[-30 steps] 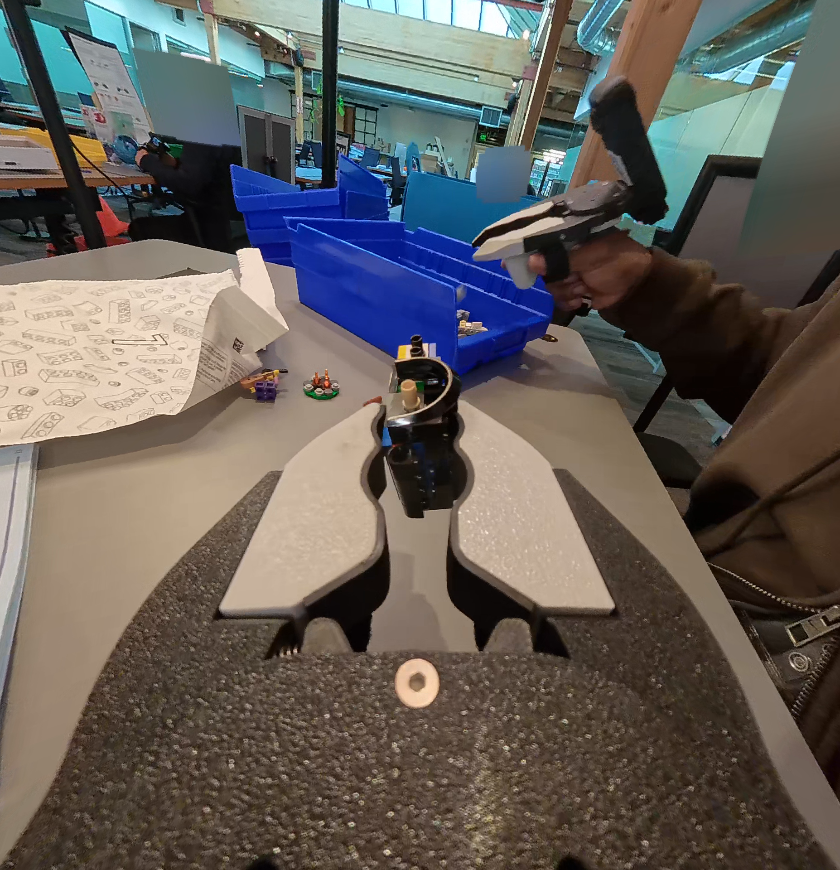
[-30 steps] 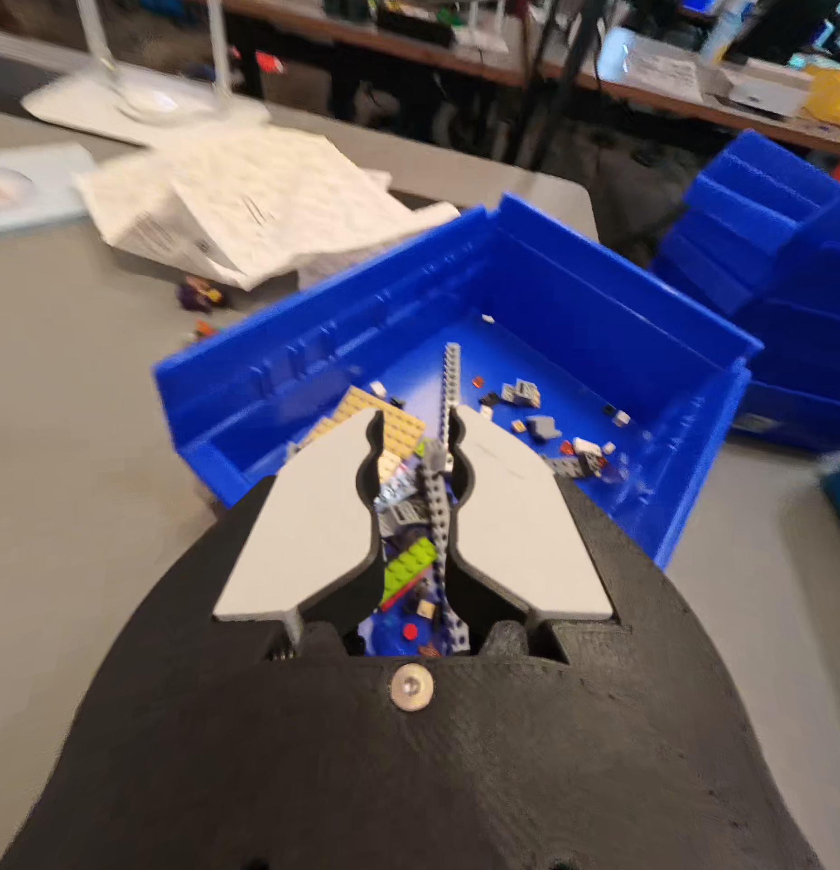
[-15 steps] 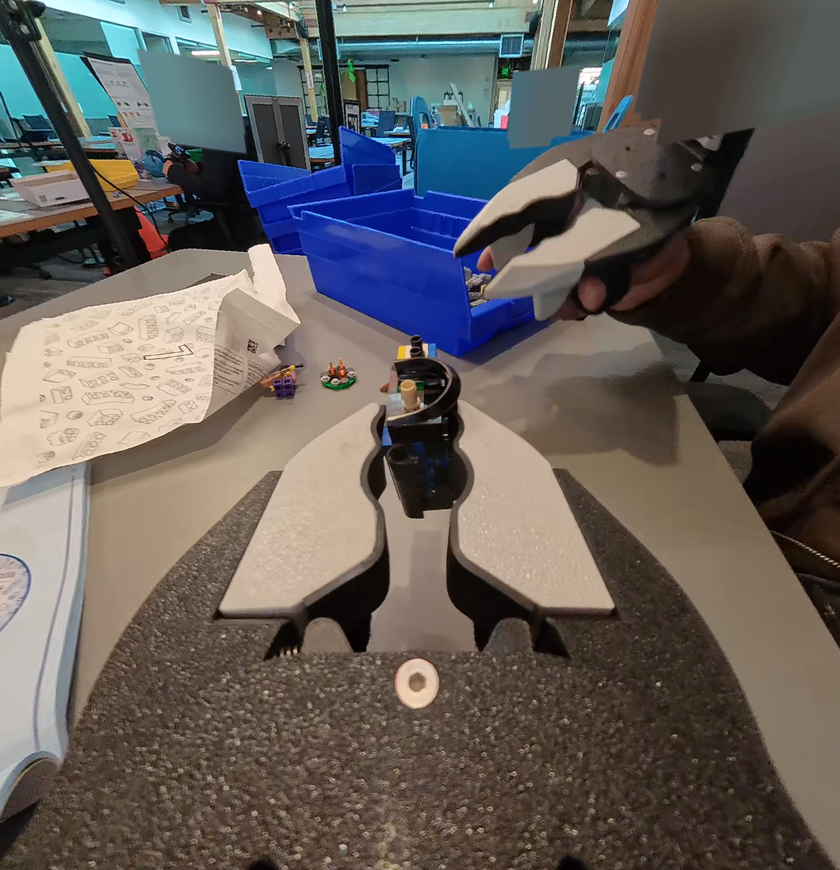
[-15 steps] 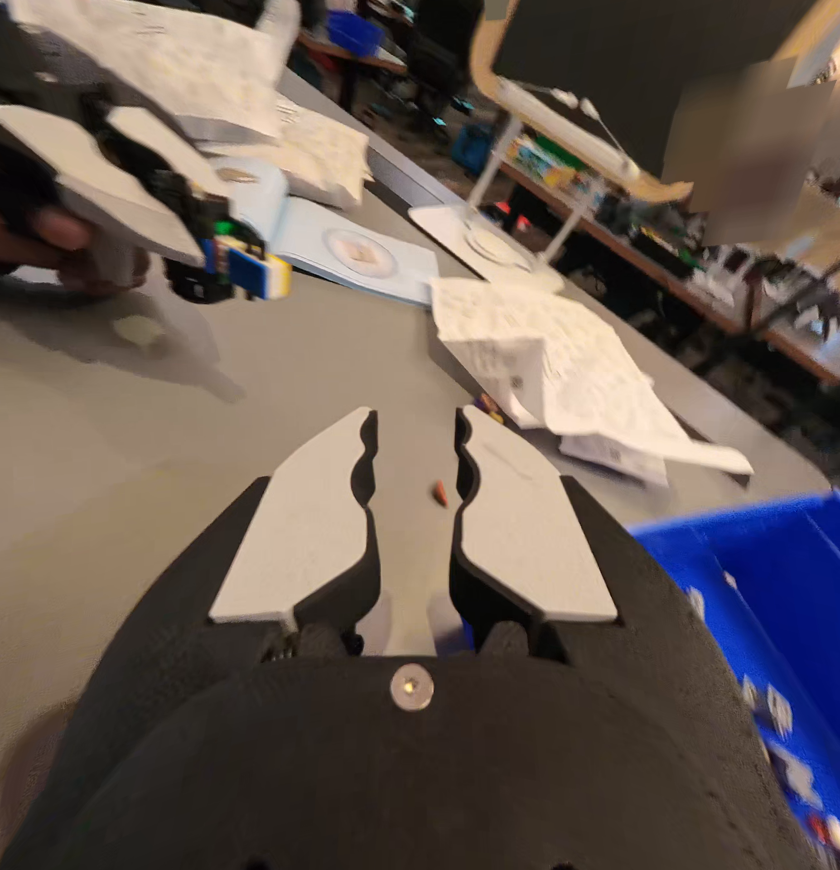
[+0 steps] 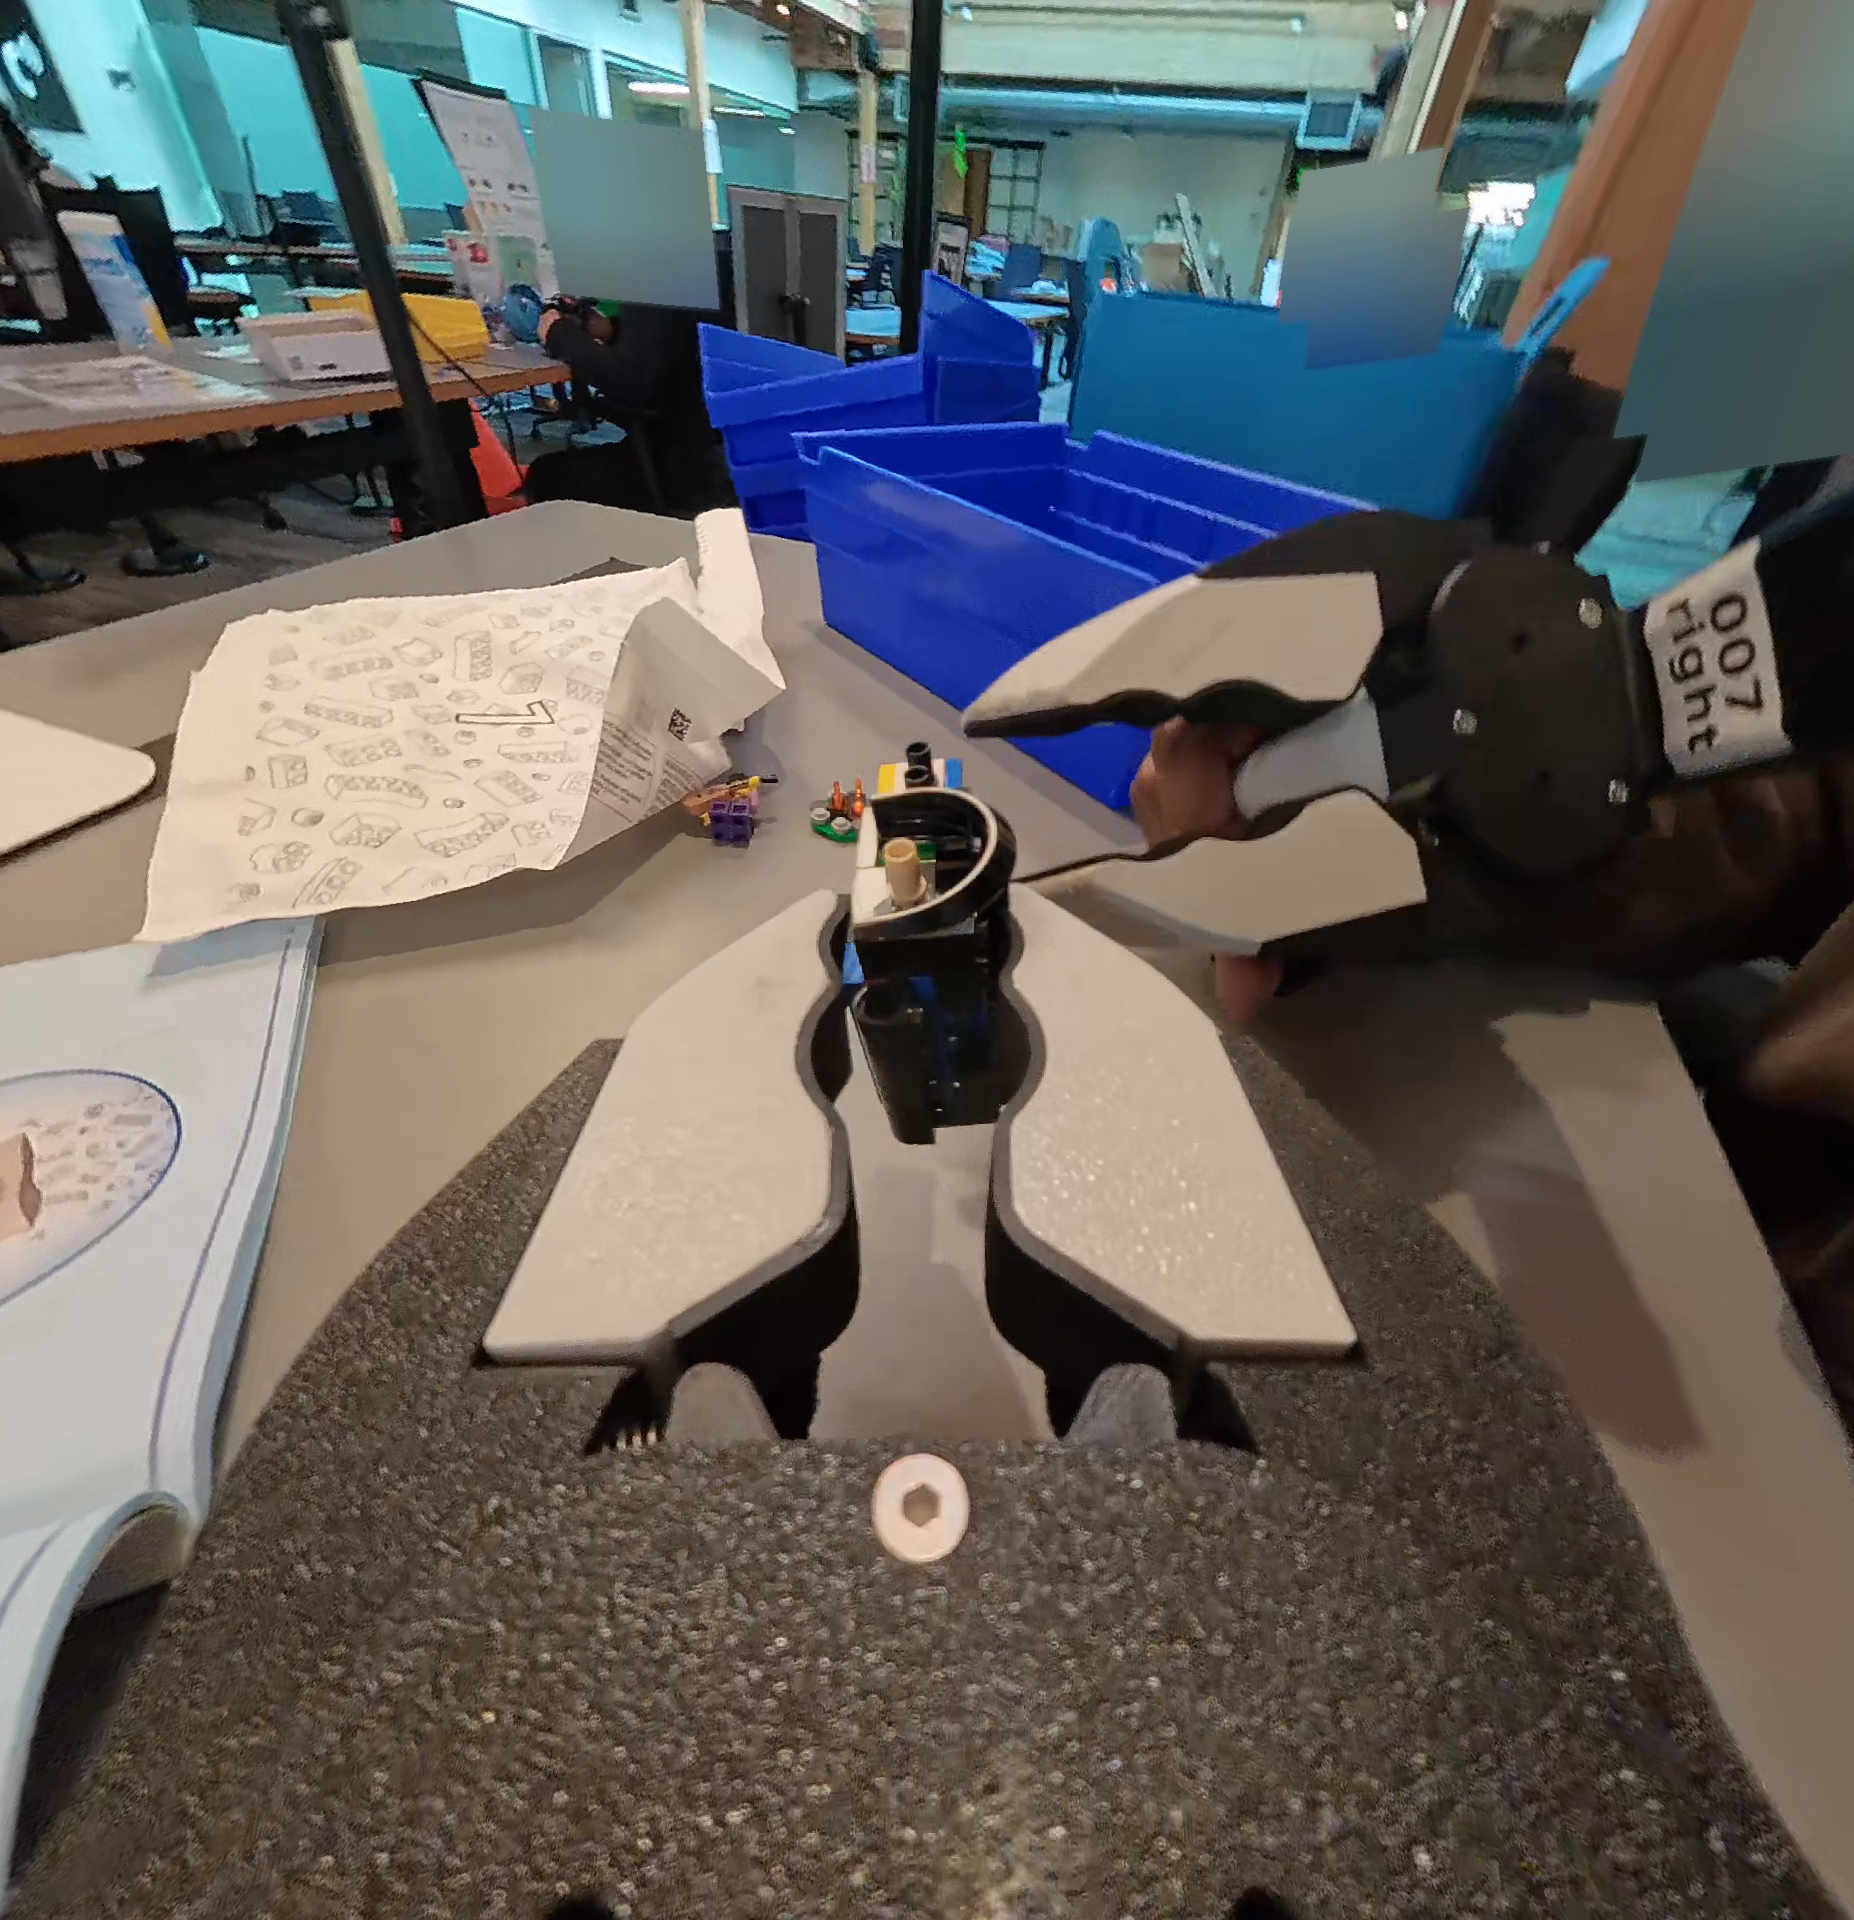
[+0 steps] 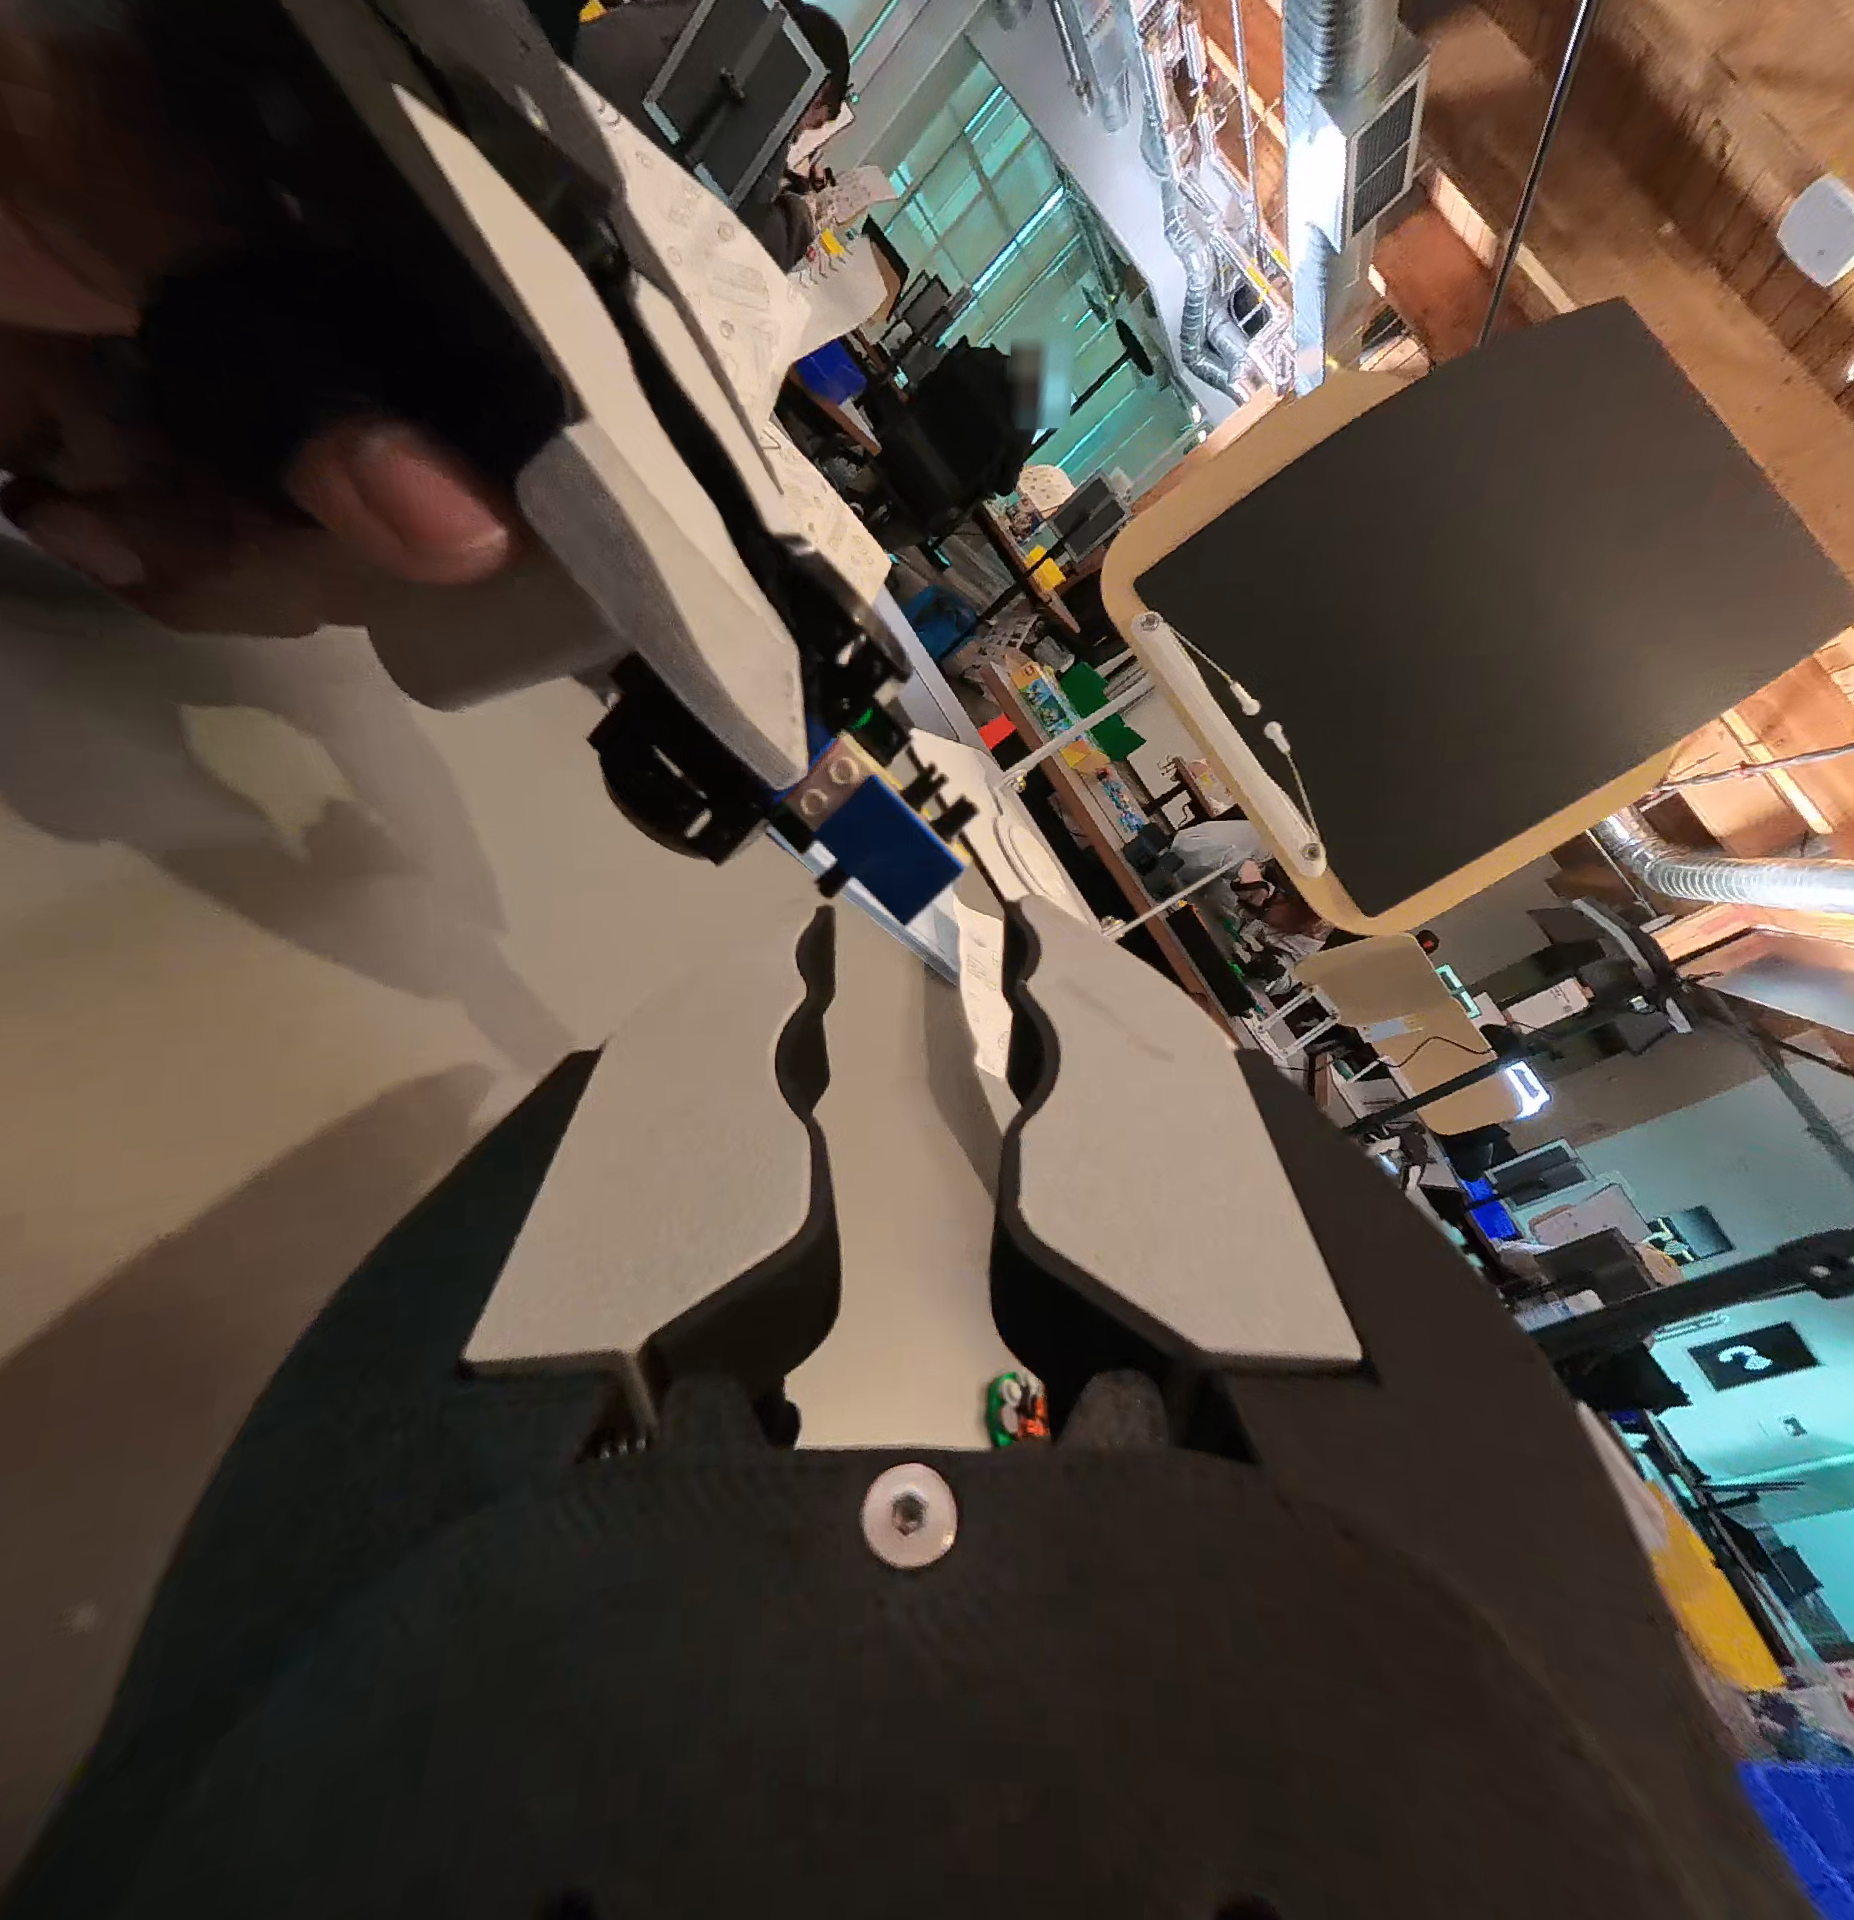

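Since a second ago the right gripper point(image 5: 1016, 800) has swung away from the blue bin point(image 5: 1006, 561) and come in close beside the left one; its own view has rolled from looking down into the bin to a tilted look across the table.

In the left wrist view, our left gripper point(image 5: 923, 935) sits at frame centre, clenched on a black brick model point(image 5: 928, 1029) with blue parts, a curved black-and-white piece on top and a tan peg. Both pads press its sides. The right gripper enters from the right, held in a hand point(image 5: 1193, 769), its two fingers spread, with one fingertip point(image 5: 1068, 883) just beside the model's top. Beyond, on the grey table point(image 5: 435, 1039), lie a small purple build point(image 5: 731, 816) and a small green one point(image 5: 838, 816), a printed paper sheet point(image 5: 414, 748) at upper left, and a booklet point(image 5: 102, 1195) at the left edge. The bin stands at upper centre.

In the right wrist view, the right gripper point(image 6: 918, 920) fills the lower frame, released, with only table showing between its fingers. The left gripper point(image 6: 798, 717) comes in from the upper left, grasping the model point(image 6: 798, 810), whose blue end hangs just above the right fingertips.
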### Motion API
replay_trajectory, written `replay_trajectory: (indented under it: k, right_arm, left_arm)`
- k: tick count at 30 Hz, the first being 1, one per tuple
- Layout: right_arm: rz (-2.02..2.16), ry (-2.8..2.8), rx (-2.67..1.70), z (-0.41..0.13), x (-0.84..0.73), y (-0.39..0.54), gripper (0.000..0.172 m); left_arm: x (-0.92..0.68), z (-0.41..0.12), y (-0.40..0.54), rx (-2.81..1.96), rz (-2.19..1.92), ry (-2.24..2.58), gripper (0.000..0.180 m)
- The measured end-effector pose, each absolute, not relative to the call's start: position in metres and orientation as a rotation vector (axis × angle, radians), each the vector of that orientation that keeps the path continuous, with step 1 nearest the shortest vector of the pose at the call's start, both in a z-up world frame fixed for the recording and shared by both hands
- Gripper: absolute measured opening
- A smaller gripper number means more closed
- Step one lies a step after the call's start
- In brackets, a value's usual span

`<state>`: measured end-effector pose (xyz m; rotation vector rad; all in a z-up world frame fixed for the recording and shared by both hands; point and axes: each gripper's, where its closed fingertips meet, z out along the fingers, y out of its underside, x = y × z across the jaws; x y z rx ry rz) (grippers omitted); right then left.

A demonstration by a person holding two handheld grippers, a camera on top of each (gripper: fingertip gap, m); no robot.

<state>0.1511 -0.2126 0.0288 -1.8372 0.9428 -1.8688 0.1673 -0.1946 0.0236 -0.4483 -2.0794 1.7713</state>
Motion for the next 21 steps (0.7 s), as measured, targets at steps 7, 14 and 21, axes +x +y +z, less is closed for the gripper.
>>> replay_trajectory:
  k: [7, 14, 21]
  right_arm:
    - [-1.827, 1.007, -1.825, 0.023, 0.164, -0.209, 0.037]
    - [-1.853, 0.989, -1.905, 0.019, 0.162, -0.210, 0.031]
    - [-2.090, 0.796, -2.090, 0.012, 0.161, -0.207, 0.025]
  left_arm:
    - [0.165, 0.018, -0.197, -0.373, 1.741, -2.092, 0.022]
    - [0.162, 0.011, -0.196, -0.390, 1.686, -2.141, 0.022]
    - [0.162, 0.001, -0.196, -0.291, 1.567, -2.173, 0.022]
